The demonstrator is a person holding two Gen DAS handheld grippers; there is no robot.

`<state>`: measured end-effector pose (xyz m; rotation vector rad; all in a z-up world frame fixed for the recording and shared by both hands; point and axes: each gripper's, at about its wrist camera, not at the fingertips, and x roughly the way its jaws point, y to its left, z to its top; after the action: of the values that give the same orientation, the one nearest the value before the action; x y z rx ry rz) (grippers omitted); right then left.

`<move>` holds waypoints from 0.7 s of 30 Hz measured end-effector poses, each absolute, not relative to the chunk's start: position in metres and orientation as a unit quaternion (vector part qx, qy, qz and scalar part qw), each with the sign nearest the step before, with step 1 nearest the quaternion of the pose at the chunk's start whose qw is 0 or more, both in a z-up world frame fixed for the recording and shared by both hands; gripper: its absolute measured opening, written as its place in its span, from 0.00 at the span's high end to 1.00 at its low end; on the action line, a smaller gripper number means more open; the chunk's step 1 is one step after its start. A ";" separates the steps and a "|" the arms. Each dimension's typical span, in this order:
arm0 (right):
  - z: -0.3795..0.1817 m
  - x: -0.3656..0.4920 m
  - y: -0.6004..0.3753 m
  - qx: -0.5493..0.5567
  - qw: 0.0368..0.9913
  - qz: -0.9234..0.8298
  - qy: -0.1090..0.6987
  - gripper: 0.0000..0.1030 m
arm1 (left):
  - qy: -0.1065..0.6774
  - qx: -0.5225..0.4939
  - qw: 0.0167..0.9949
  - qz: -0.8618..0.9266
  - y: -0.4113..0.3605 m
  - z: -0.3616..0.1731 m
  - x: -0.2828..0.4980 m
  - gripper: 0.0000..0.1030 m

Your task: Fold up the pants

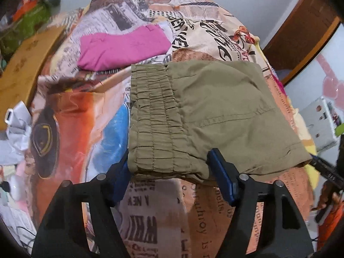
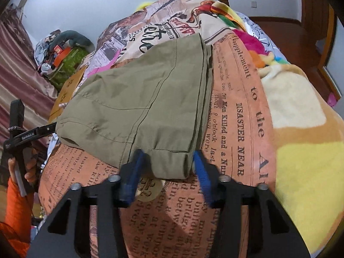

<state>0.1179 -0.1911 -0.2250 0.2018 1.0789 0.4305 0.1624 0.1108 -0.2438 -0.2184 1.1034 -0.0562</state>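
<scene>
Because the folded olive pants lie on the bed's newsprint-patterned cover, both tools straddle the near edge: left hand-held gripper at six o'clock stands wide around the elastic waistband, right hand-held gripper narrower about the hem corner, pad contact unclear.

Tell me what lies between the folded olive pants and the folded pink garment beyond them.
Only bare newspaper-print bedspread lies between the olive pants and the pink garment; the left wrist view shows it.
</scene>
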 end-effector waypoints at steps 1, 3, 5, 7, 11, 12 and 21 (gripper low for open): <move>-0.225 0.117 -0.192 0.091 0.832 0.203 0.508 0.73 | 0.520 -0.094 0.848 -0.024 0.108 -0.243 0.162 0.34; -0.225 0.116 -0.191 0.078 0.836 0.203 0.503 0.79 | 0.515 -0.081 0.853 -0.017 0.105 -0.240 0.162 0.40; -0.225 0.114 -0.187 0.061 0.842 0.206 0.495 0.83 | 0.510 -0.069 0.857 -0.008 0.104 -0.236 0.161 0.44; -0.220 0.115 -0.183 0.050 0.849 0.206 0.484 0.89 | 0.504 -0.059 0.861 -0.002 0.103 -0.232 0.160 0.48; -0.202 0.119 -0.184 0.038 0.870 0.199 0.449 0.93 | 0.488 -0.038 0.872 0.004 0.103 -0.219 0.157 0.49; -0.198 0.121 -0.185 0.034 0.874 0.198 0.442 0.93 | 0.484 -0.032 0.874 0.005 0.103 -0.216 0.156 0.49; -0.201 0.134 -0.183 -0.005 0.881 0.181 0.436 0.93 | 0.493 -0.021 0.870 -0.002 0.098 -0.227 0.151 0.49</move>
<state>0.1339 -0.1831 -0.2008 -0.0099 0.9091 0.3779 0.1506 0.0979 -0.2268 -0.0441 1.0316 -0.0032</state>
